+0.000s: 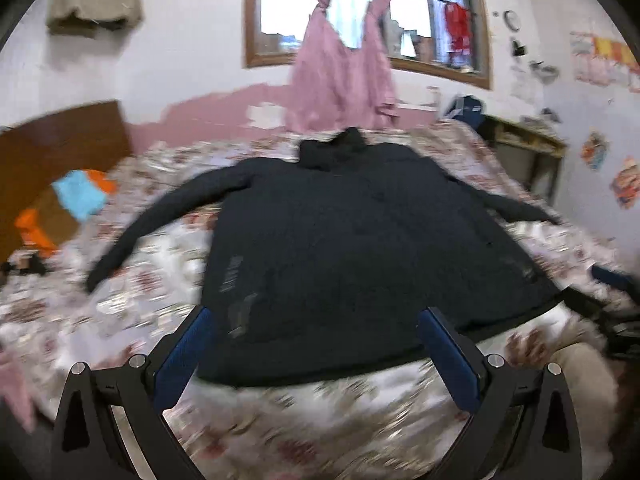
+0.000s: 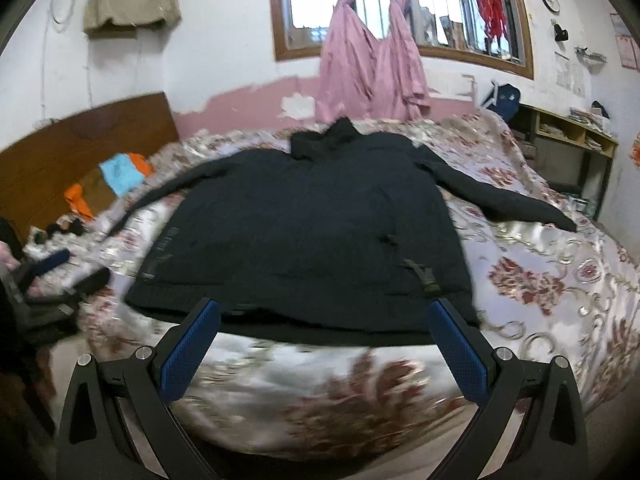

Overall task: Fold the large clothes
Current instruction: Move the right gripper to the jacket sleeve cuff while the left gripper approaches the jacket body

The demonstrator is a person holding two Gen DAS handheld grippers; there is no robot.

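Observation:
A large dark navy jacket (image 1: pixel 340 240) lies flat on the floral bedspread (image 1: pixel 120 312), collar toward the window, both sleeves spread out sideways. In the right wrist view the same jacket (image 2: pixel 312 232) fills the middle of the bed. My left gripper (image 1: pixel 316 320) hovers open just before the hem, left of its middle, blue pads wide apart with nothing between them. My right gripper (image 2: pixel 324 316) is also open, above the hem toward its right side, holding nothing. The left gripper (image 2: pixel 52 264) shows at the left edge of the right wrist view.
A wooden headboard (image 1: pixel 60 148) stands at the left with orange and light blue cloth (image 1: pixel 76 200) against it. Pink curtains (image 1: pixel 340 80) hang at the window behind the bed. A wooden shelf (image 2: pixel 568 136) stands at the right.

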